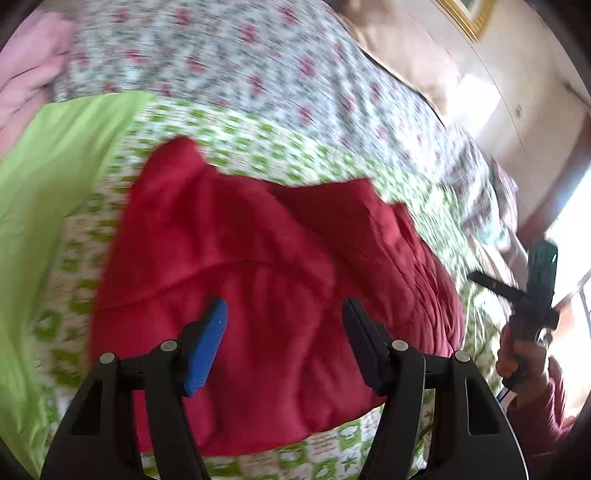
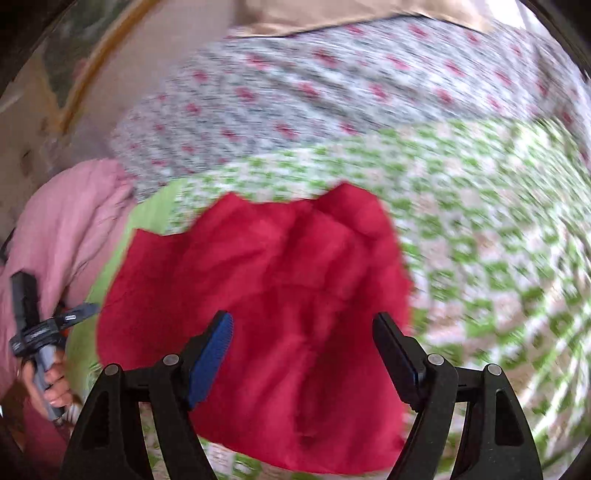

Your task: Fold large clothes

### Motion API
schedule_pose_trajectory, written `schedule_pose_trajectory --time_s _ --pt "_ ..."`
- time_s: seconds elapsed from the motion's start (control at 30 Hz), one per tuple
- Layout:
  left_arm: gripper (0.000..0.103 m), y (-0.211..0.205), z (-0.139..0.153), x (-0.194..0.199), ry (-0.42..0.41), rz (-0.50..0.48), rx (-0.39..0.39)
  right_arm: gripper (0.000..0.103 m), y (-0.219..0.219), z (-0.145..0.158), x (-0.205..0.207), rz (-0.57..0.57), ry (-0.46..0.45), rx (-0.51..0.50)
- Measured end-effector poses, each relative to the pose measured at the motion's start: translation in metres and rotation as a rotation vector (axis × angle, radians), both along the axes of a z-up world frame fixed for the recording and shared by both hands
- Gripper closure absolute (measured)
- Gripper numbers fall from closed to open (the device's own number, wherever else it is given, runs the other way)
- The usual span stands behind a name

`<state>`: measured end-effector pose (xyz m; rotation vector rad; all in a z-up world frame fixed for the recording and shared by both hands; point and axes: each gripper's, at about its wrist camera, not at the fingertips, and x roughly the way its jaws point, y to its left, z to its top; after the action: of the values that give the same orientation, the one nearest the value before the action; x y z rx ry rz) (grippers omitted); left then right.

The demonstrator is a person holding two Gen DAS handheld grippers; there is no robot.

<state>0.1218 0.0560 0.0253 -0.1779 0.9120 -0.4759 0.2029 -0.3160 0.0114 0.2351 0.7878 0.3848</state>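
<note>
A red garment [image 1: 266,280] lies bunched in a rough fold on the green-and-white checked bedcover [image 1: 258,147]. It also shows in the right wrist view [image 2: 266,288]. My left gripper [image 1: 284,317] is open and empty, held above the garment's near part. My right gripper [image 2: 303,332] is open and empty, also above the garment. The right gripper shows in the left wrist view [image 1: 532,295] at the far right, held by a hand. The left gripper shows in the right wrist view [image 2: 40,325] at the far left. Both views are motion-blurred.
A white sheet with red flowers [image 1: 240,62] covers the far part of the bed. A pink cloth [image 2: 70,229] lies at the left, beside a plain lime-green cloth [image 1: 55,177]. A beige wall with a gold frame [image 1: 469,18] and a bright window stand to the right.
</note>
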Motion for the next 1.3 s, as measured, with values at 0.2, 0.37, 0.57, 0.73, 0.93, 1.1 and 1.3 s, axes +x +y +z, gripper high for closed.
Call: schedule_pose_trajectory --time_s 0.2,0.37,0.57,0.73,0.93,1.1,1.3 --pt "0.039 -0.055 -0.013 0.010 -0.012 -0.092 0.087 0.079 0.054 -0.008 0.018 0.122 0.003 -0.059" --pt "0.039 -0.061 -0.024 0.028 0.000 -0.081 0.143 0.083 0.080 -0.026 0.046 0.168 0.054 -0.084" --pt "0.041 -0.049 -0.045 0.064 0.055 0.003 0.227 0.082 0.094 -0.047 0.080 0.158 0.112 -0.129" --pt "0.041 -0.037 -0.054 0.093 0.078 0.109 0.305 0.086 0.085 -0.058 0.114 0.074 0.156 -0.142" --pt "0.040 -0.011 -0.065 0.123 0.105 0.228 0.314 0.085 0.064 -0.069 0.142 -0.043 0.176 -0.147" --pt "0.040 -0.001 -0.076 0.135 0.115 0.290 0.333 0.086 0.052 -0.081 0.154 -0.099 0.194 -0.139" --pt "0.038 -0.001 -0.088 0.145 0.119 0.319 0.359 0.086 0.046 -0.095 0.170 -0.135 0.203 -0.131"
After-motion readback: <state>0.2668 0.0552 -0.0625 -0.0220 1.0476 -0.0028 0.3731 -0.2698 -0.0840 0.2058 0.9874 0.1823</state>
